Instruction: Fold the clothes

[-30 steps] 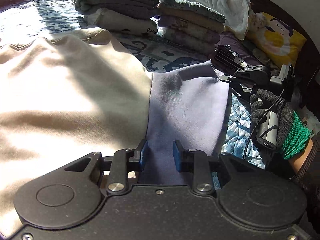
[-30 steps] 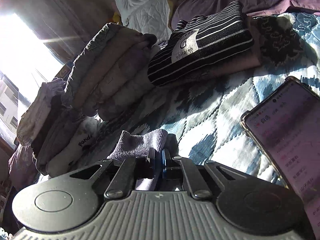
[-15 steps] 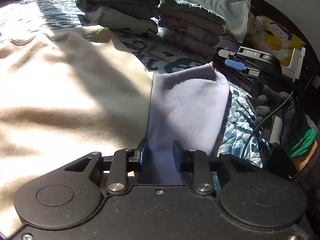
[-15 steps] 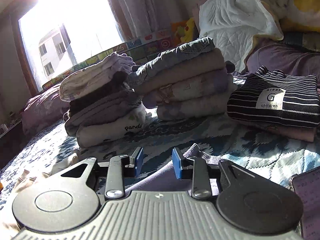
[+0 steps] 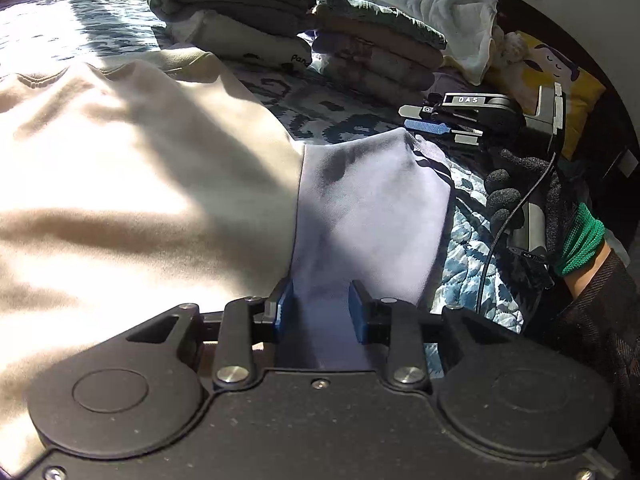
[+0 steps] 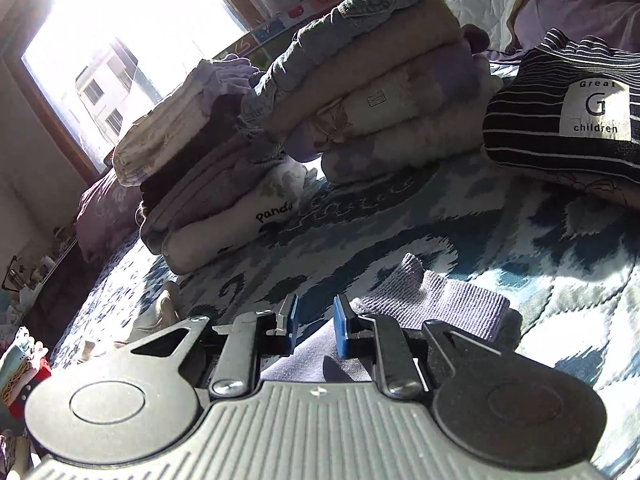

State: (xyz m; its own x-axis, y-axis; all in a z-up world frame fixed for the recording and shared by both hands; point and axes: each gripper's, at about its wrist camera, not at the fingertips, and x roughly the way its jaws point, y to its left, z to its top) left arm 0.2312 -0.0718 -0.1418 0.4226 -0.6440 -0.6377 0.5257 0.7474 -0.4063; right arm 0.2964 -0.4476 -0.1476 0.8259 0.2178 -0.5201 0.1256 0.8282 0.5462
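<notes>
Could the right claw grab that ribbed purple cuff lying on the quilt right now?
Probably yes. The right claw is open, and the ribbed cuff lies flat on the quilt just beside its right finger, with nothing covering it. It would need only a small sideways shift.

Cream sweatshirt [image 5: 132, 184] with a lavender sleeve [image 5: 368, 216] is lying spread flat on the blue patterned quilt [image 5: 468, 264] in front of me, sleeve stretching toward the quilt's right edge, its ribbed cuff [image 6: 436, 300] crumpling slightly. Sunlight is washing over the cream body.
</notes>
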